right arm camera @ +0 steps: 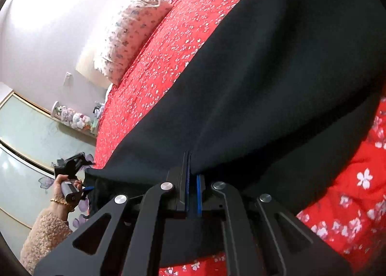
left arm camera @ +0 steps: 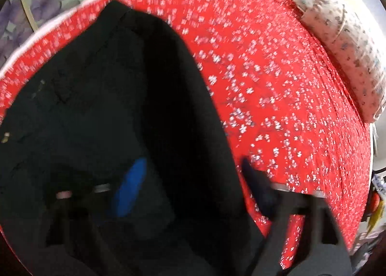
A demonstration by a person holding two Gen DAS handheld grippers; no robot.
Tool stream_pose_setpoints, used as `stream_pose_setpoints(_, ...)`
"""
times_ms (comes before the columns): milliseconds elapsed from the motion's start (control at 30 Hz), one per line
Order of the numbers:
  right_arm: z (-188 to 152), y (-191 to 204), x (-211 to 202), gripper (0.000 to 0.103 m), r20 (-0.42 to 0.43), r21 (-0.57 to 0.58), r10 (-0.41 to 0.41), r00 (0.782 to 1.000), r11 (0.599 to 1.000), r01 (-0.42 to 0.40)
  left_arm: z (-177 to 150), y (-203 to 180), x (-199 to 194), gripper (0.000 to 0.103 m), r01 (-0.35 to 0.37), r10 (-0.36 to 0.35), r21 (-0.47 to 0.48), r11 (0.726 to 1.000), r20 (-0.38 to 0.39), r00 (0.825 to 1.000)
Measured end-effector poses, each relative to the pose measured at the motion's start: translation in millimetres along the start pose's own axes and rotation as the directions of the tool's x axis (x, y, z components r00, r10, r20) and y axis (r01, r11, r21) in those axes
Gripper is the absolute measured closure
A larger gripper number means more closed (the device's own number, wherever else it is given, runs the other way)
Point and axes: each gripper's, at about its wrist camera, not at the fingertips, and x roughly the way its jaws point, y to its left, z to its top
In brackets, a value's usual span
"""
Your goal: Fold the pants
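Red bedspread (right arm camera: 154, 75) with small white flowers across most of both frames. Floral pillow (right arm camera: 131, 32) at upper left of the right view, against a pale, brightly lit wall (right arm camera: 41, 34). Glass wardrobe doors (right arm camera: 29, 131) with purple flowers at lower left. Small shelf (right arm camera: 72, 116) of plush toys beside the bed.

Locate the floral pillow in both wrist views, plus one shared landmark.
Left wrist: floral pillow at upper right, along the far edge of the red bedspread.
Right wrist: floral pillow at upper left, beside the wall.
Shared landmark: black pants lying on the bedspread.
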Motion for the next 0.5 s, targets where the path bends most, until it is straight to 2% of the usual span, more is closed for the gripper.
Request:
stream_pose_setpoints(33,-1,-2,-2,0.099,-0.002,-0.002,0.001,1.000,1.000,-0.001,1,7,4,0.075,0.058,-0.058,-0.012,0.998,-0.023,0.998)
stream_pose_setpoints(100,0,-1,-2,0.099,-0.002,-0.005,0.002,1.000,1.000,-0.002,-2,18,4,0.095,0.158,-0.159,-0.040,0.987,-0.024,0.987)
stream_pose_setpoints(167,0,-1,-2,0.099,0.001,-0.011,-0.002,1.000,1.000,0.002,-8,26,-5,0.096,0.182,-0.183,-0.048,0.982,0.000,0.983)
stream_pose_setpoints(267,2,0,-3,0.099,0.009,-0.017,0.005,1.000,1.000,-0.005,-20,36,-31,0.096,0.204,-0.204,0.001,0.979,0.060,0.977)
stream_pose_setpoints(400,10,-3,-12,0.099,0.043,-0.009,0.057,0.997,0.998,-0.056,-40,62,-77,0.097,0.293,-0.296,0.040,0.955,0.102,0.950)
stream_pose_setpoints(500,17,-1,-24,0.099,0.092,-0.035,0.097,0.991,0.995,-0.094,-59,88,-108,0.097,0.328,-0.335,0.070,0.942,0.135,0.933)
